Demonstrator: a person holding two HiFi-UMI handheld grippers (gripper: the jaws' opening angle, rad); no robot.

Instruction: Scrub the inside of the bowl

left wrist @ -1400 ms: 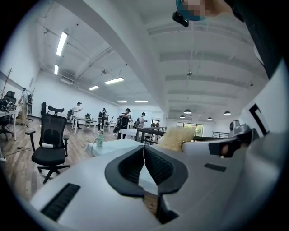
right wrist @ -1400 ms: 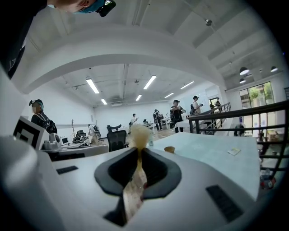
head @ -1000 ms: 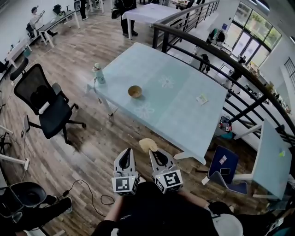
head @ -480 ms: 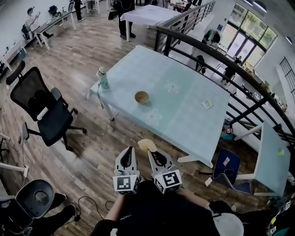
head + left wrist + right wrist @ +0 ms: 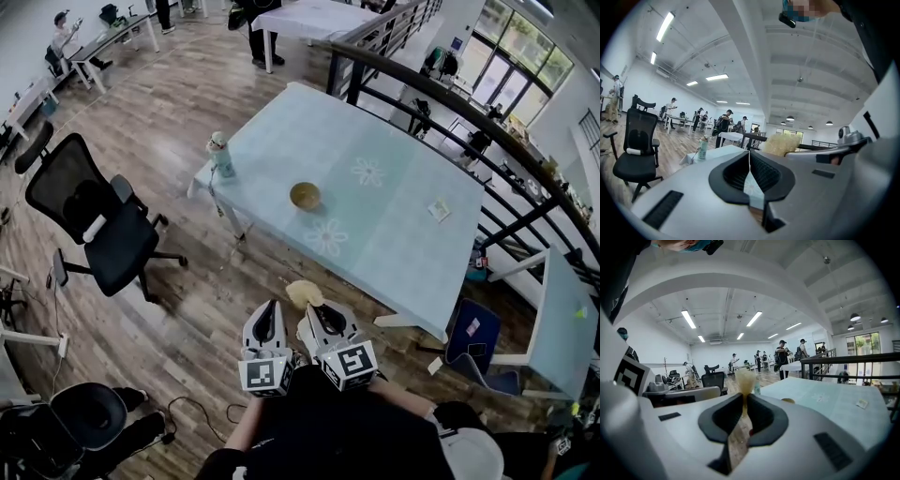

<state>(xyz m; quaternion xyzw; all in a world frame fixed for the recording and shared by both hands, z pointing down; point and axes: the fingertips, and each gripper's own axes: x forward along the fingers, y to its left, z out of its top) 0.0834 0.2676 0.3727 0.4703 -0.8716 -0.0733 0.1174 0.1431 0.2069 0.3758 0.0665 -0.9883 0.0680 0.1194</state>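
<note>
A small tan bowl [image 5: 305, 195] stands alone near the middle of the light blue table [image 5: 394, 234], well ahead of both grippers. In the right gripper view the bowl [image 5: 788, 401] shows low on the table's near side. My right gripper [image 5: 316, 311] is shut on a pale yellow scrubber [image 5: 302, 292], whose fluffy head [image 5: 744, 379] rises above the jaws. Beside it, my left gripper [image 5: 268, 311] is shut with nothing in it; its jaws [image 5: 749, 153] meet in a thin line. Both hang over the wooden floor, short of the table.
A green bottle [image 5: 221, 155] stands at the table's left corner and a small card [image 5: 438, 209] lies near its right edge. A black office chair [image 5: 94, 220] sits to the left. A dark railing [image 5: 450, 108] runs behind the table. A blue chair [image 5: 478, 342] is at the right.
The table and bowl have drawn nearer and shifted right in the head view as both grippers move forward together. Both grippers stay shut, the right one still on the scrubber.
</note>
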